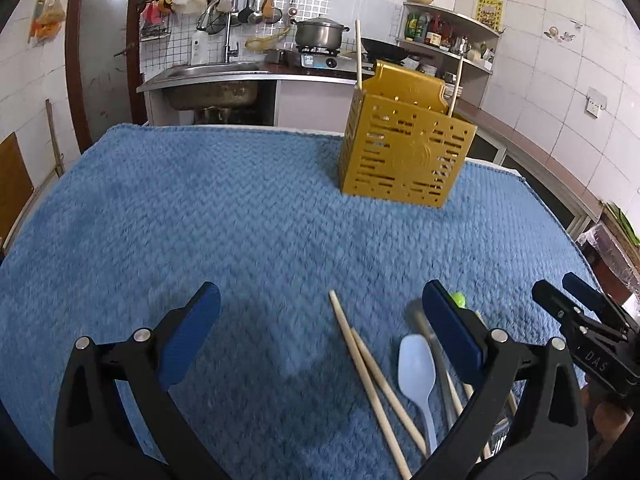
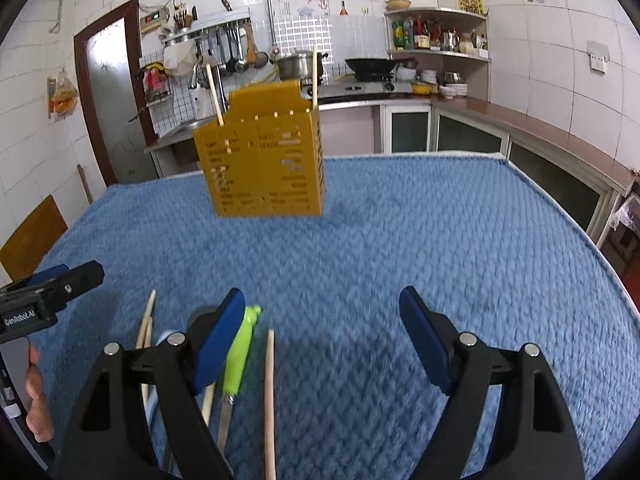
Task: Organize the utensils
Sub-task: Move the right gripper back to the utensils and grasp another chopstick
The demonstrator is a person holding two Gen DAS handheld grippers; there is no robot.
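Setting: a kitchen, with a fuzzy blue cloth spread over the table. Sink, pot on the stove and hanging ladles sat along the top of both views.

Holder: a gold slotted utensil holder stood upright on the cloth, upper right of centre in the left wrist view and upper left of centre in the right wrist view. Two chopsticks already poked out of its top, one at each end.

Loose utensils: all bunched near the bottom of both frames. In the left view a pair of wooden chopsticks lay crossed, with a pale blue spoon just beside them on the right and a metal handle half hidden behind the gripper finger.

More bits: the right view showed a knife with a lime green handle and a single chopstick next to it, lower left of centre.

In the way: nothing stood between the grippers and the holder, just bare cloth.

Left gripper: fingers spread really wide, nothing between them. The right-hand finger sat in front of the spoon and metal handle, and I couldn't tell if it touched them.

Right gripper: fingers well apart too, holding nothing. Its left finger overlapped the green knife handle, contact unclear.

Hand: a bit of the person's hand showed at the left edge of the right view.
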